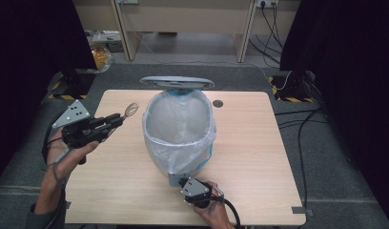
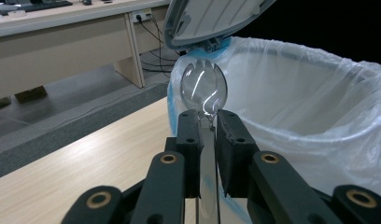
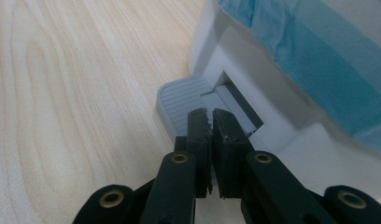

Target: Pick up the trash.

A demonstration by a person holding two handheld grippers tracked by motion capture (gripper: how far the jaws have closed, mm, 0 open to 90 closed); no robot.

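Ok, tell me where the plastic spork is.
The spork is clamped in the left tongs, held above the table's left side, just left of the bin's rim with its head toward the open lid.

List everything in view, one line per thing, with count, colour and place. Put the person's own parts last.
table: one, light wood, centre of the high view
pedal bin: one, white with a blue inner rim, middle of the table
bin liner: one, translucent white, folded over the bin's rim
bin lid: one, grey, raised open at the far side
foot pedal: one, grey and ribbed, at the bin's near base
plastic spork: one, clear, held left of the bin, near its rim
desk: one, beige, on the floor beyond the table
left gripper: one, black, shut on the spork's handle
right gripper: one, black, jaws closed together on the pedal
hands: two, at the near edge
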